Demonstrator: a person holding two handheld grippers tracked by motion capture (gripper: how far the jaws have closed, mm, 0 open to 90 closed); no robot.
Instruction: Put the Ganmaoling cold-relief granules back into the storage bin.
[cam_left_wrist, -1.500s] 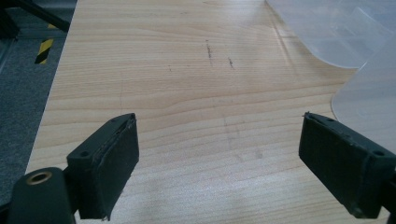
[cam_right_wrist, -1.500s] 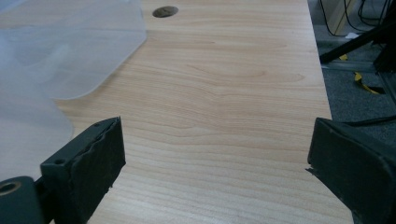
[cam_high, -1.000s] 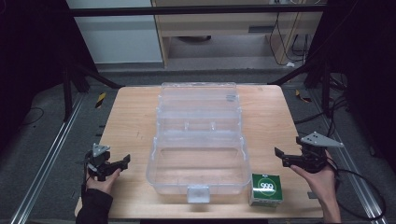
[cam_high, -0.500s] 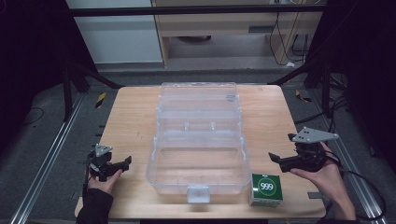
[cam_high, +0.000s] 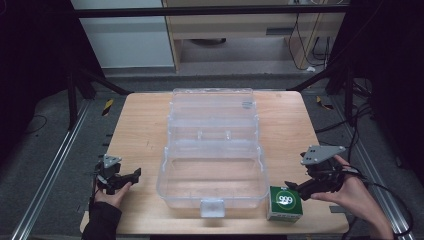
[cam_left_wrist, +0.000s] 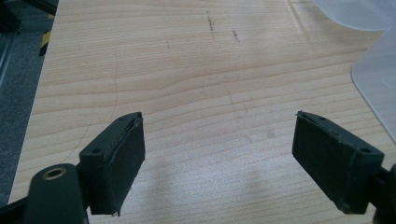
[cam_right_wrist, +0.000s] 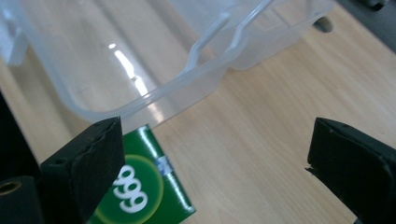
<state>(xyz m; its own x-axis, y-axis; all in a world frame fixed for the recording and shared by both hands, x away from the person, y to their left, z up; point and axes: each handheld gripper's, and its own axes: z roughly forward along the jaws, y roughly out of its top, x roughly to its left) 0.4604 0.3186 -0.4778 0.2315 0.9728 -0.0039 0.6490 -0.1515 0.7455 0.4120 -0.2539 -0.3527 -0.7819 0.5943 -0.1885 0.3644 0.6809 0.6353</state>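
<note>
High view: green box (cam_high: 284, 202), small and cuboid, glossy printed carton with a white "999" in a lighter green circle on top; it sits on the table (cam_high: 140, 130) near its 6 o'clock edge, at about 5 o'clock from the table's centre. It lies just beside the near right corner of the clear container (cam_high: 212, 172); whether they touch cannot be told.

Right gripper (cam_high: 300, 187) comes in from 3 o'clock of the box, jaw tips just beside the box's right top edge. Right gripper view: the same gripper (cam_right_wrist: 212, 161) has its jaws spread wide, matte black pads with a rough foam-like face. Box (cam_right_wrist: 140, 191) lies at 7 o'clock, partly behind the left pad (cam_right_wrist: 91, 163), not between the pads; bare wood fills the gap.

Container: transparent moulded plastic, thin glossy walls with rounded corners, open, a hinged lid half lying flat toward 12 o'clock and a latch tab (cam_high: 212, 207) at its 6 o'clock wall. Nothing visible inside either half.

Left gripper (cam_high: 131, 176) rests at the table's 8 o'clock corner, well apart from the container. Left gripper view: jaws spread wide over bare light wood with fine grain and a few dark scuffs.
</note>
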